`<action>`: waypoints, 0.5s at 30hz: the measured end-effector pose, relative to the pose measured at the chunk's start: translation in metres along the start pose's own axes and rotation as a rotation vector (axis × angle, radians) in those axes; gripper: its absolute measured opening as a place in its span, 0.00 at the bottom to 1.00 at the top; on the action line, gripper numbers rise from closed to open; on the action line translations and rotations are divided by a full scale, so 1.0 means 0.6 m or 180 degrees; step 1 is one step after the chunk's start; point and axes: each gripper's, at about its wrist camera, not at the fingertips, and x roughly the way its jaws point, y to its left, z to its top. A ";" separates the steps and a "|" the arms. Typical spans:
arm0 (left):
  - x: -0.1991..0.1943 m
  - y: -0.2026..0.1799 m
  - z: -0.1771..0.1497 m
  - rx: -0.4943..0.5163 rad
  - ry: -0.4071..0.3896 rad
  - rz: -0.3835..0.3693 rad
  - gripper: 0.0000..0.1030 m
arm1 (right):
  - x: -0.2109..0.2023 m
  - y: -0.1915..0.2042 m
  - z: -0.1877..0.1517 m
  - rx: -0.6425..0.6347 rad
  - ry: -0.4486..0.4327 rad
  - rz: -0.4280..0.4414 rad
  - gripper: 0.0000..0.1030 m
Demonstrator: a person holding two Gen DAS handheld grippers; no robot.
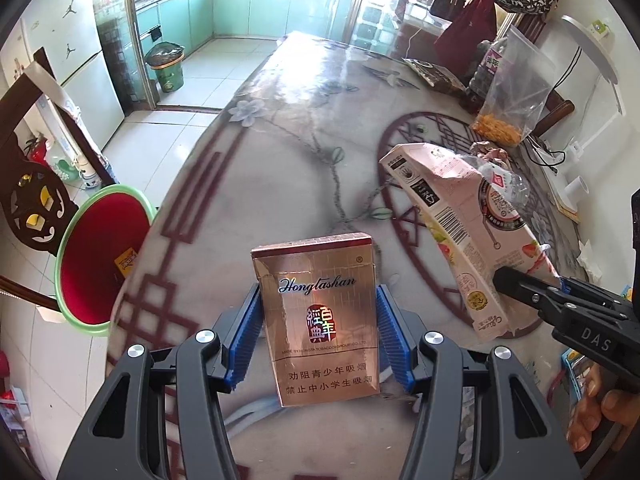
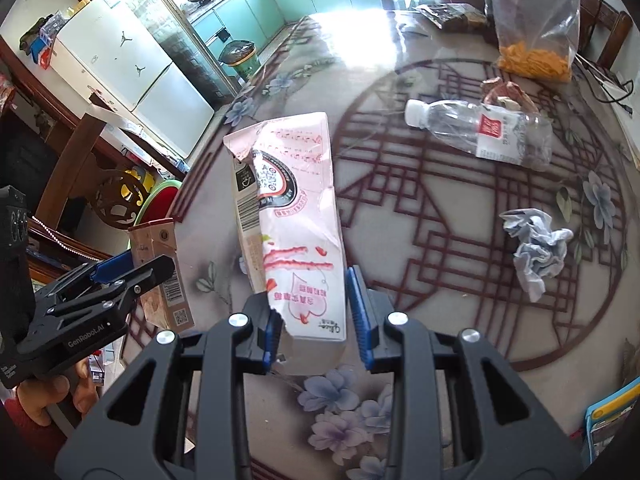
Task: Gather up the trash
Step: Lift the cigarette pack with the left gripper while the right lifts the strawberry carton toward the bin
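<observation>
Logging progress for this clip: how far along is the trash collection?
Done: one yellow packet lies in the red basin. In hand: left tongs grip the cigarette pack; right tongs grip the pink carton. Left on the table: empty bottle, crumpled paper, crumpled wrapper.

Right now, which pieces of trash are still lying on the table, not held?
The clear plastic bottle on its side and the crumpled paper; the cigarette pack and pink carton are gripped.
</observation>
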 end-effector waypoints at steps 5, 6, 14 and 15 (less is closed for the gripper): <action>-0.004 0.060 0.000 -0.0028 0.0015 -0.0025 0.51 | 0.012 0.054 0.004 -0.0008 0.0008 -0.0038 0.29; -0.005 0.073 0.001 -0.0035 0.0015 -0.0026 0.51 | 0.015 0.063 0.004 -0.0012 0.0014 -0.0041 0.29; -0.006 0.184 0.008 -0.0077 0.0052 0.0056 0.51 | 0.058 0.155 0.006 -0.0008 0.0059 -0.0031 0.29; -0.006 0.198 0.009 -0.0087 0.0056 0.0070 0.51 | 0.061 0.162 0.007 -0.0009 0.0060 -0.0029 0.29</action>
